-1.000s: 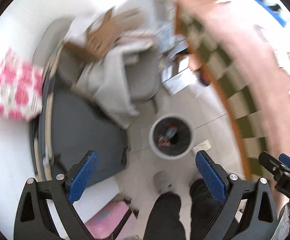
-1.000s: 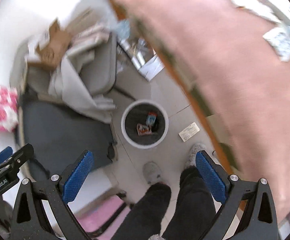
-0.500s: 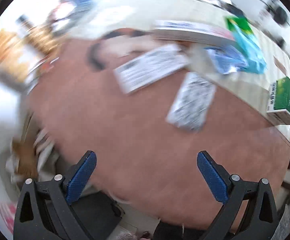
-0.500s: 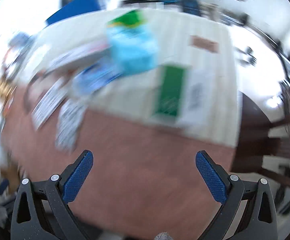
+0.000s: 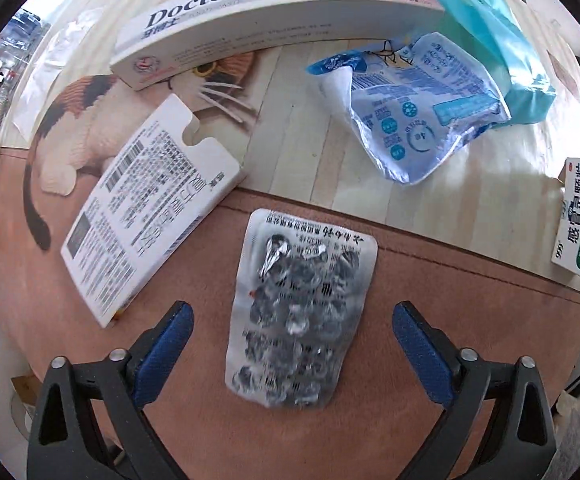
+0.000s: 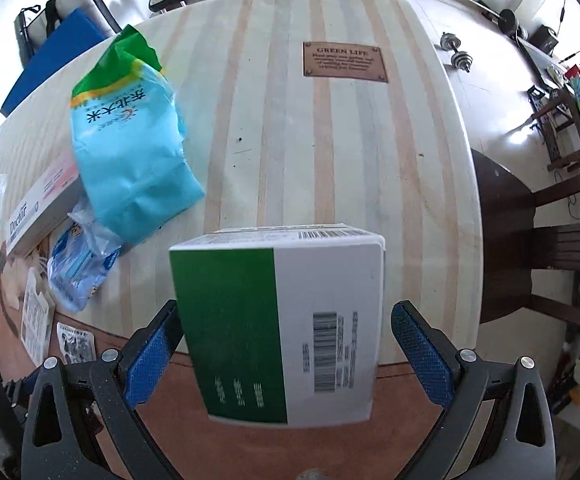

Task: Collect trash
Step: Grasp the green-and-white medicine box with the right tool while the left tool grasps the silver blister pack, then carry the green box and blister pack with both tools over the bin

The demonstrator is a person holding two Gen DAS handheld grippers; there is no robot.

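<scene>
Left wrist view showed your left gripper (image 5: 292, 344) spread wide but closing, with the foil blister pack (image 5: 300, 312) lying flat on the surface (image 5: 470, 300) between its fingers, untouched. Right wrist view showed your right gripper (image 6: 284, 344) spread around the green-and-white box (image 6: 286, 328), pads apparently clear of it. Risk noted: the thin, flat pack could slide or buckle under closing fingers; the wide box could tip if gripped off-centre.

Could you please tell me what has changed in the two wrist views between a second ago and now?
Both grippers swung from above the floor bin to the table. The left gripper now hangs over the foil blister pack, jaws closing, not gripping. The right gripper straddles the green-and-white box, open. Neither held anything throughout.
</scene>
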